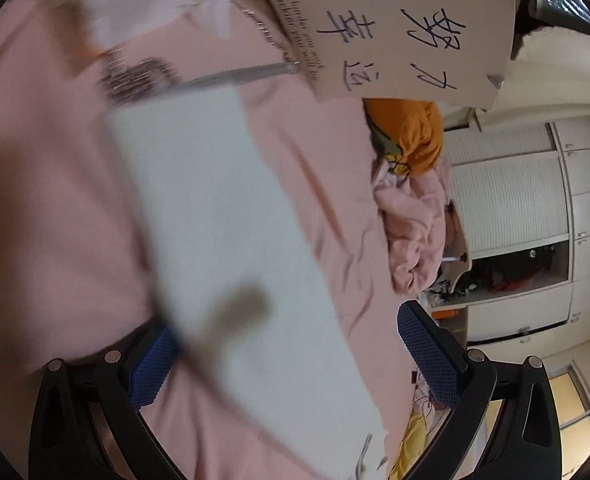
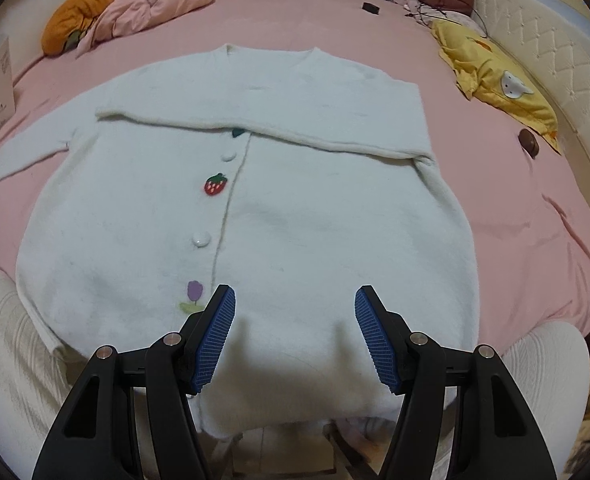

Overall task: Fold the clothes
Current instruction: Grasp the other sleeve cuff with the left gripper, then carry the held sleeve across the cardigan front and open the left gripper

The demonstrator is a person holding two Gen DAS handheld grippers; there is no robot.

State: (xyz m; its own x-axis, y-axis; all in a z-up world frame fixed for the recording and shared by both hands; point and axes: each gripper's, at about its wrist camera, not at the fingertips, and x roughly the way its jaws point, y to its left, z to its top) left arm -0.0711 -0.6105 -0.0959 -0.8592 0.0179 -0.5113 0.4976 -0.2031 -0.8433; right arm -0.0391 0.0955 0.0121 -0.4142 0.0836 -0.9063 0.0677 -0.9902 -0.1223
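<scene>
- The left gripper (image 1: 291, 360), black-armed with blue ribbed pads, stands open; the unfolded white sleeve (image 1: 231, 240) lies between the jaws towards twelve o'clock, and whether a pad touches it I cannot tell.
- The fluffy white button-up cardigan (image 2: 295, 216) lies flat on the pink bed sheet (image 2: 495, 184), its other sleeve already folded across the chest.
- The right gripper (image 2: 295, 332) hangs open and empty over the hem at six o'clock.
- Done well, I judge: pinch the sleeve near its cuff, carry it across level, and keep the hem pinned.
</scene>
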